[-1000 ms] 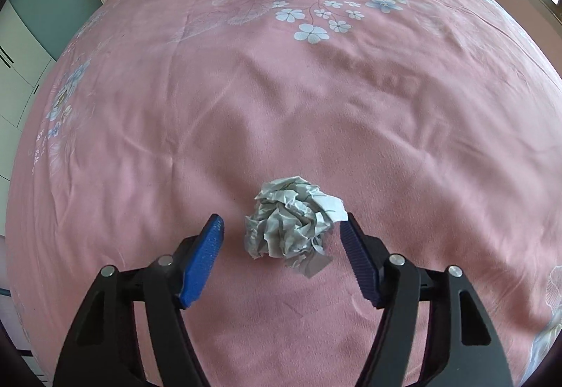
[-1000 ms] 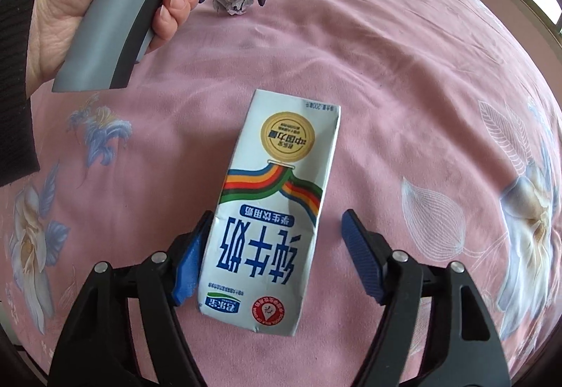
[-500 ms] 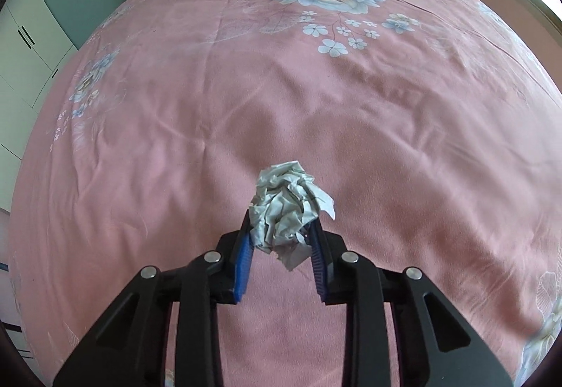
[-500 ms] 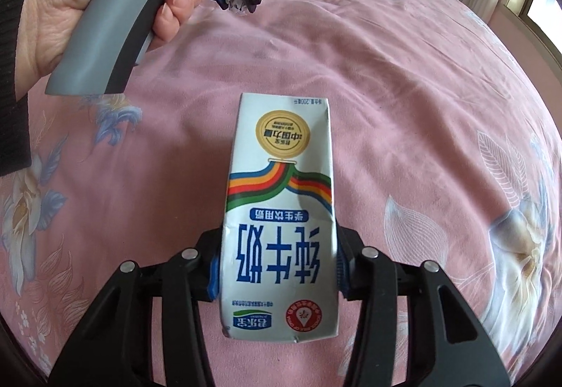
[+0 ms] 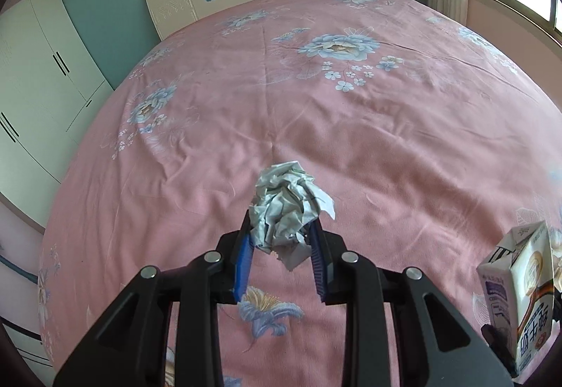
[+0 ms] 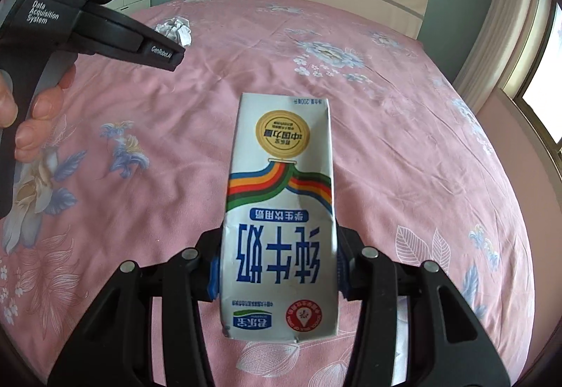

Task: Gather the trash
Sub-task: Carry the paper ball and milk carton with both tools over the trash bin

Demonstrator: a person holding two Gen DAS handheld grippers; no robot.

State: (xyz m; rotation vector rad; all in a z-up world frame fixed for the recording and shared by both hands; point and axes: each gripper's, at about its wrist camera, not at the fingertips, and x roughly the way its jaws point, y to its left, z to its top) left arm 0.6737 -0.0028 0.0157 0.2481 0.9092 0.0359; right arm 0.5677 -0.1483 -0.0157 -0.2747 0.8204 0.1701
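We have the left gripper [image 5: 281, 239] pinching the crumpled paper [image 5: 289, 204] and the right gripper [image 6: 277, 267] clamping the milk carton [image 6: 281, 211]; we carry both clear of the bedspread [image 5: 386, 141], squeeze unrelaxed

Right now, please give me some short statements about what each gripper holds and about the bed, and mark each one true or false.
1. The left gripper is shut on the crumpled paper ball. True.
2. The right gripper is open and holds nothing. False: it is shut on the milk carton.
3. The bedsheet is pink with a blue flower print. True.
4. The milk carton lies flat on the bed. False: it is held between the pads, clear of the sheet.
5. A bin stands on the bed. False: no bin shows in either view.
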